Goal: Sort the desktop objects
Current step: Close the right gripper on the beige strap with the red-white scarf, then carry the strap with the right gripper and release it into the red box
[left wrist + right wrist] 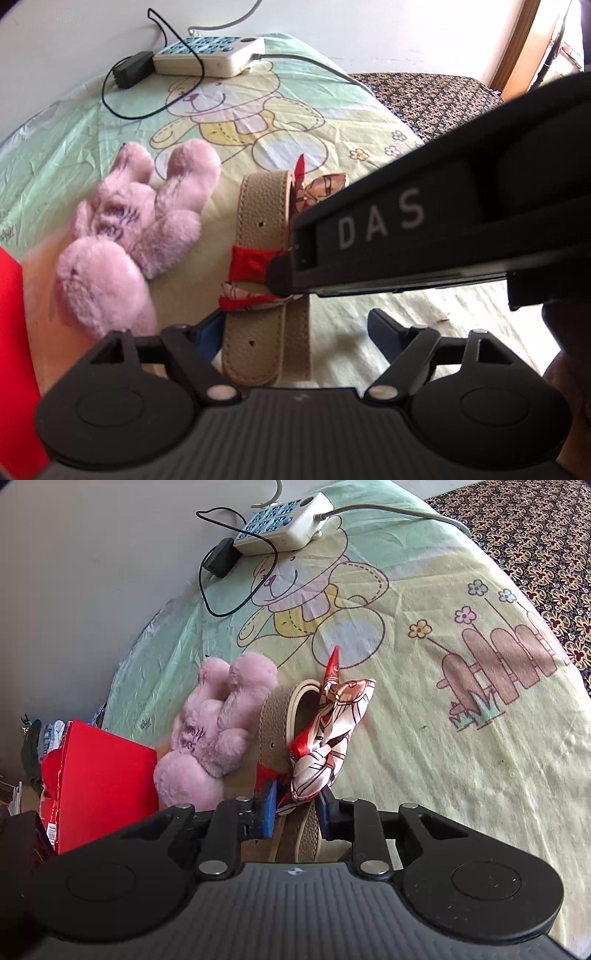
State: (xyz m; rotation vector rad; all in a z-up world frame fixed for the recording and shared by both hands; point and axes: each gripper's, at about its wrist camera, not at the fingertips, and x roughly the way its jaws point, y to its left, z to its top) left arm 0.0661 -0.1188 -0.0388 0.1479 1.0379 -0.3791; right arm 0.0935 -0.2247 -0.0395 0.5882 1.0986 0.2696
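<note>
A folded beige belt [264,266] lies on the cartoon-print sheet, with a red and white patterned scarf [251,275] wrapped around it. A pink plush bunny [136,229] lies just left of it. My left gripper [295,332] is open, its fingers either side of the belt's near end. The right gripper's black body [424,229] reaches in from the right. In the right wrist view my right gripper [297,806] is shut on the scarf [328,734], over the belt [280,716], with the bunny [214,731] to the left.
A red box [103,775] stands at the left edge, also in the left wrist view [14,350]. A white power strip [210,55] with a black adapter [133,70] and cables lies at the back by the wall. A dark patterned cloth [535,535] lies beyond the sheet's right edge.
</note>
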